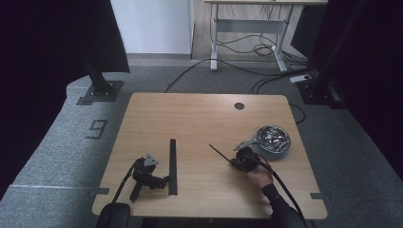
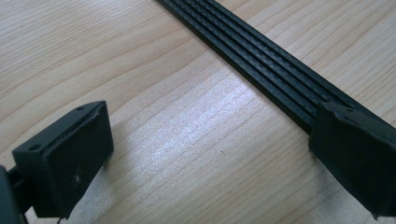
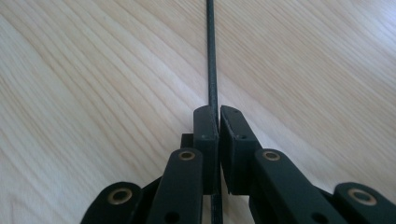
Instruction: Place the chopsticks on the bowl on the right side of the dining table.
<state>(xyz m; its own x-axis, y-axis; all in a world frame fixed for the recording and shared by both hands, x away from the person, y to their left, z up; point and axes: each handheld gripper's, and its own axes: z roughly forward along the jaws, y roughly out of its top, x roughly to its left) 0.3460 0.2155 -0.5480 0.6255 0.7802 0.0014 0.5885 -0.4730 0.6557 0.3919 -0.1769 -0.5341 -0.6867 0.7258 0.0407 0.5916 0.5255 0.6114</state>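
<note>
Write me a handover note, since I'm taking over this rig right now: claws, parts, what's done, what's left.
Right claw: shut on a thin black rod, held low over the table, just left of the metal bowl.
Left claw: open, lying on the table with no hand on it; one jaw rests on the near end of the black slotted rail.
Done: rod picked up.
Left: probably bring the rod to the rail and fit it; nothing sits in the rail's visible slots yet.
</note>
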